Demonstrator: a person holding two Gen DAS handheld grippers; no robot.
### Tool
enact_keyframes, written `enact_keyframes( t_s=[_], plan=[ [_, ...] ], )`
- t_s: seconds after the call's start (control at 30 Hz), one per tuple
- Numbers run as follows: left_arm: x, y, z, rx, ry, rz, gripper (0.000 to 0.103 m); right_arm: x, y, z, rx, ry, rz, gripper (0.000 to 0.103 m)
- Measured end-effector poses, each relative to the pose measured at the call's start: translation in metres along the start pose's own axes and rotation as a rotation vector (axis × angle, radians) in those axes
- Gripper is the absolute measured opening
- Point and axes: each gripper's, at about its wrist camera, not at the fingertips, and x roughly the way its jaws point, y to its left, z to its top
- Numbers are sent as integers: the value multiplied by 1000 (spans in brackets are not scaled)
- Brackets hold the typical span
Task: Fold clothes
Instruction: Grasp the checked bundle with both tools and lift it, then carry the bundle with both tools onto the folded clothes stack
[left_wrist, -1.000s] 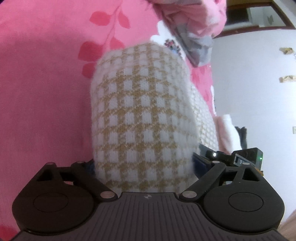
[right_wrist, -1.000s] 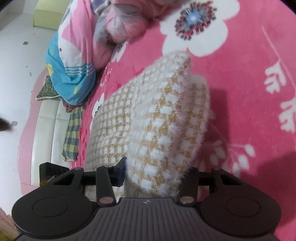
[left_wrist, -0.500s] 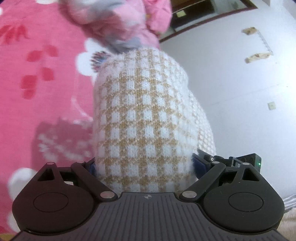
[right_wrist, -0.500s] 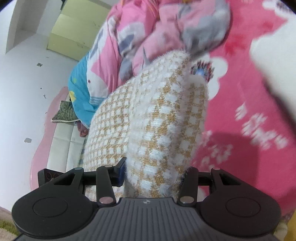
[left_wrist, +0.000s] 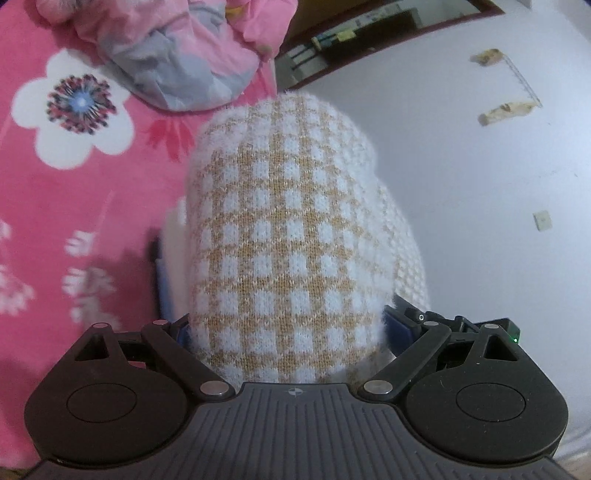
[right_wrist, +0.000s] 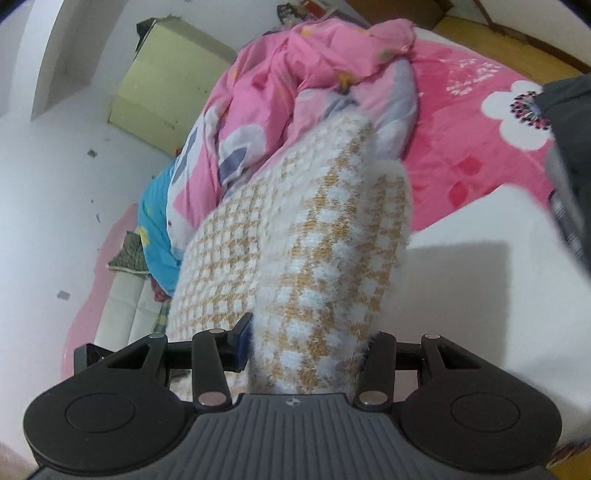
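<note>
Left wrist view: left gripper (left_wrist: 286, 325) clamps bunched checked knit garment (left_wrist: 284, 236), lifted over pink floral bedspread (left_wrist: 74, 206). Right gripper (right_wrist: 308, 343) pinches same garment (right_wrist: 321, 258). Soft, fuzzy, light fabric likely sags; grip edges, corners.

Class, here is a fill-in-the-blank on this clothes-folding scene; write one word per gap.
1. The left hand-held gripper is shut on a fuzzy white and ____ checked sweater.
2. The right hand-held gripper grips the ____ sweater.
3. The bedspread under it is ____ with white flowers.

Missing words: tan; same; pink
</note>
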Motion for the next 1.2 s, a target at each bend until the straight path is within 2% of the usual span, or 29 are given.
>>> enact_keyframes(
  t_s=[0.13, 0.37, 0.5, 0.8, 0.97, 1.07, 1.13, 1.2],
  plan=[
    [34, -22, -4, -17, -8, 6, 93, -21, -33, 27, 2, 19, 18, 49],
    [75, -48, -38, -70, -20, -8, 93, -53, -64, 64, -53, 78, -1, 49],
    [81, -50, -46, -81, -53, 14, 93, -52, -74, 73, -60, 107, -8, 49],
    [78, -50, -34, -88, -71, 41, 93, -38, -80, 77, -49, 110, 22, 49],
    [97, -26, -29, -58, -52, 58, 93, -20, -108, 71, -11, 106, 41, 49],
    [125, 13, -33, -83, -27, 108, 93, 13, -156, 55, 86, 125, 30, 49],
    [131, 32, -34, -128, -36, 76, 93, 25, -180, 46, 158, 119, 48, 49],
    [129, 31, -30, -130, -45, 62, 93, 22, -178, 46, 147, 92, 74, 49]
  ],
)
